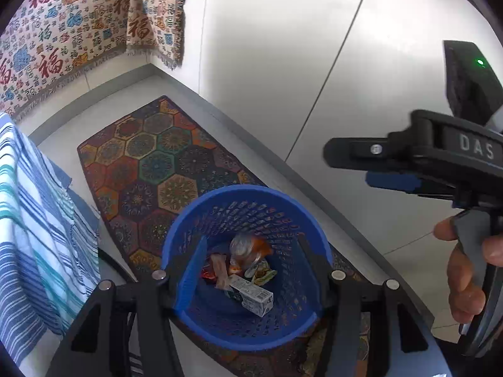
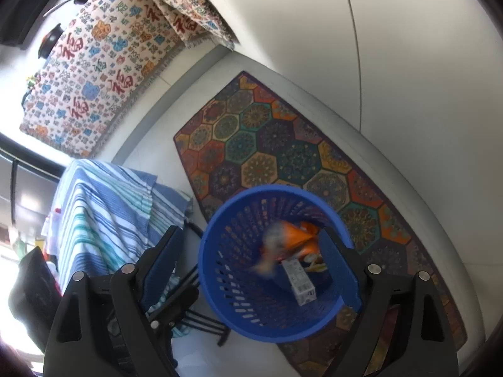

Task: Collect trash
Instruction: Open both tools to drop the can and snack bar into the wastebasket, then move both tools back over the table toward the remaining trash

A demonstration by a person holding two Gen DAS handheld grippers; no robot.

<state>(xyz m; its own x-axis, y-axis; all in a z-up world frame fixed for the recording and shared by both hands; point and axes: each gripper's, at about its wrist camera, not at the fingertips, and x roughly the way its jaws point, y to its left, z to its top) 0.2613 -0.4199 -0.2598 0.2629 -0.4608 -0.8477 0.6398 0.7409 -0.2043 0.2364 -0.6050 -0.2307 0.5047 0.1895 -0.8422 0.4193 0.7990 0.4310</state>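
Now over the blue basket [image 1: 245, 330], both grippers [image 1: 251, 270] [image 2: 251, 270] hang spread and empty, trash dropping among the carton [image 1: 251, 295] and wrappers inside; next, presumably, more litter.

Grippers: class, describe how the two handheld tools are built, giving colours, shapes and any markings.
The left gripper and right gripper have black angular frames, silver round bolts and blue finger pads. The left view shows the right tool's side: raised letters DAS, a grey trigger, a green light.
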